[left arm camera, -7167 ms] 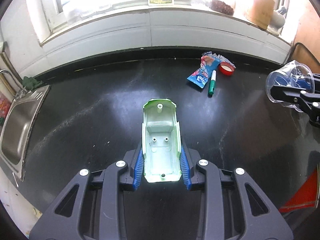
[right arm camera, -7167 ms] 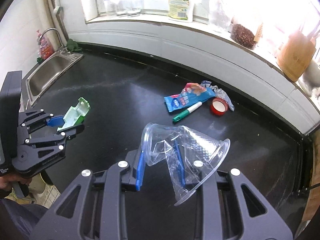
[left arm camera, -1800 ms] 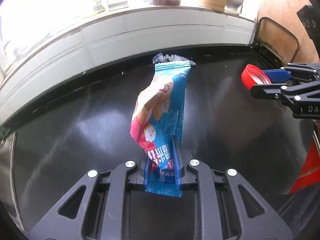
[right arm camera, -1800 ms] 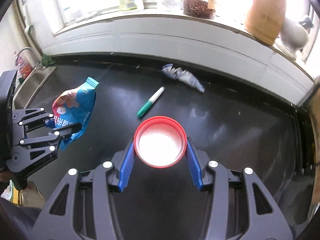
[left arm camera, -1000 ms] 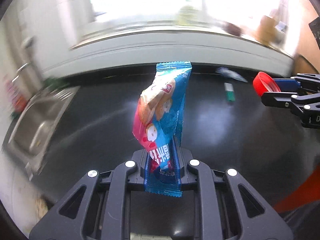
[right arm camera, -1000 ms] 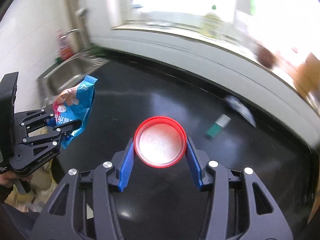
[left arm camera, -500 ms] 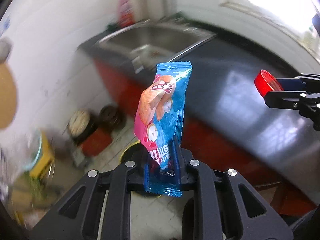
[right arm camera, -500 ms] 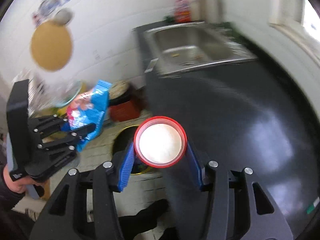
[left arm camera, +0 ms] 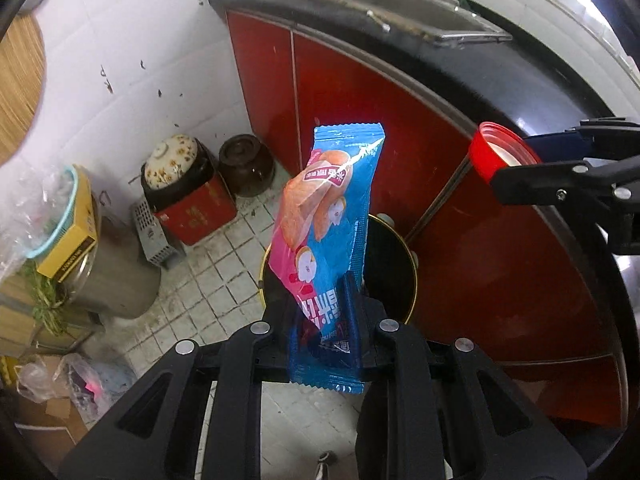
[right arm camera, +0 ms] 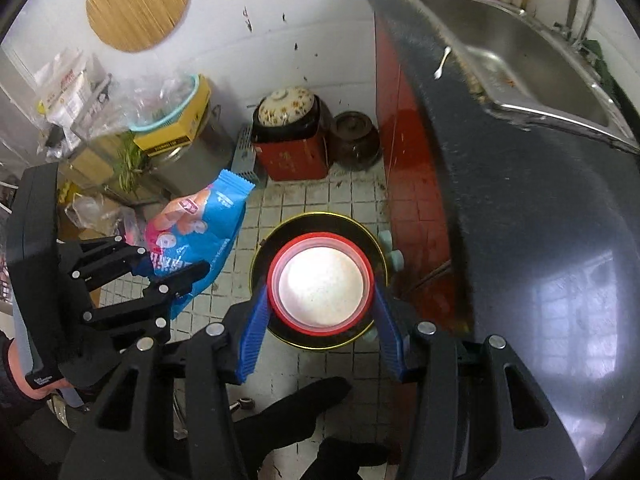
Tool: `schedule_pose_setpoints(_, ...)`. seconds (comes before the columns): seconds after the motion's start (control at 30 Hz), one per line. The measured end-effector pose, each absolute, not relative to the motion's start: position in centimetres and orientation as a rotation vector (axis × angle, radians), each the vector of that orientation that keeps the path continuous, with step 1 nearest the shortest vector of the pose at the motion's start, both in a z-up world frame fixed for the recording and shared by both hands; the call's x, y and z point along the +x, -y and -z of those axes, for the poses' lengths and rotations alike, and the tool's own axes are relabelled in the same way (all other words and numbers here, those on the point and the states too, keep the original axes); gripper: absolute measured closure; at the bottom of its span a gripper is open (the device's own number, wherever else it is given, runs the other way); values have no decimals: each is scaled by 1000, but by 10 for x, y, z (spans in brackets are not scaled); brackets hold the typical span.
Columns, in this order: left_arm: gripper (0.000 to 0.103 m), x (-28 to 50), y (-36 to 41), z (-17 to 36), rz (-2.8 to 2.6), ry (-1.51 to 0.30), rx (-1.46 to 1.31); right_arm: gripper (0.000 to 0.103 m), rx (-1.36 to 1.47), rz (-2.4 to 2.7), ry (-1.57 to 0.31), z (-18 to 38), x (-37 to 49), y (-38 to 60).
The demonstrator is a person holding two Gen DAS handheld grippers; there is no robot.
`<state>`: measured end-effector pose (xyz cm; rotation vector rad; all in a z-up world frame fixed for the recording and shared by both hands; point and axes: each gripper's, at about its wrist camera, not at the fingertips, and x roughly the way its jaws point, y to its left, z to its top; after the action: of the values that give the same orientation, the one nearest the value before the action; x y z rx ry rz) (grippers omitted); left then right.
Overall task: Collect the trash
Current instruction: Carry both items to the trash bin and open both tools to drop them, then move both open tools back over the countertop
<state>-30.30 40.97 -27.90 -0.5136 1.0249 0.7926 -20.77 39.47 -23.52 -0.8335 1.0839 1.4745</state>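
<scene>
You have two pieces of trash in the air above one black, yellow-rimmed bin [right arm camera: 362,334] on the tiled floor [right arm camera: 316,200] beside the worktop [right arm camera: 540,220]: one blue-and-pink snack wrapper [left arm camera: 328,236] and one red lid [right arm camera: 321,283]. Your left hand-held gripper [left arm camera: 325,320] is closed almost fully, pinching the wrapper's lower end so it stands upright over the bin's left edge. Your right hand-held gripper [right arm camera: 320,320] is spread wide, clamping the lid by its rim directly over the bin's mouth.
</scene>
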Motion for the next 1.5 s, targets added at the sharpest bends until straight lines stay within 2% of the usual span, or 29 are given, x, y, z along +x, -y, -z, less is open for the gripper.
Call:
schedule_pose_setpoints(0.17, 82, -305, -422, 293, -793, -1023, -555, 53, -867, -1481, -1093, 246, -210, -413)
schedule_pose_setpoints(0.23, 55, -307, -427, 296, -802, -1019, -574, 50, -878, -1475, -1090, 248, -212, -418)
schedule_pose_setpoints(0.27, 32, -309, -429, 297, -811, -1014, -576, 48, -877, -1475, -1090, 248, -212, -421)
schedule_pose_setpoints(0.3, 30, -311, -431, 298, -820, -1007, -577, 44, -872, -1474, -1092, 249, -212, -422)
schedule_pose_setpoints(0.57, 28, -316, -431, 293, -838, -1013, -564, 36, -851, -1476, -1085, 239, -209, -418)
schedule_pose_setpoints(0.63, 24, -314, -427, 285, -837, -1011, -537, 29, -823, -1467, -1076, 230, -203, -408)
schedule_pose_setpoints(0.7, 18, -308, -423, 275, -832, -1013, -503, 29, -782, -1451, -1078, 218, -193, -398)
schedule_pose_setpoints(0.87, 12, -277, -403, 241, -764, -1000, -405, 26, -628, -1355, -1067, 173, -151, -350)
schedule_pose_setpoints(1.2, 10, -138, -311, 174, -317, -928, -156, 23, -337, -855, -955, 83, -27, -154)
schedule_pose_setpoints(1.5, 10, -19, -189, 134, 53, -885, -63, 23, -153, -475, -928, 57, 14, 34)
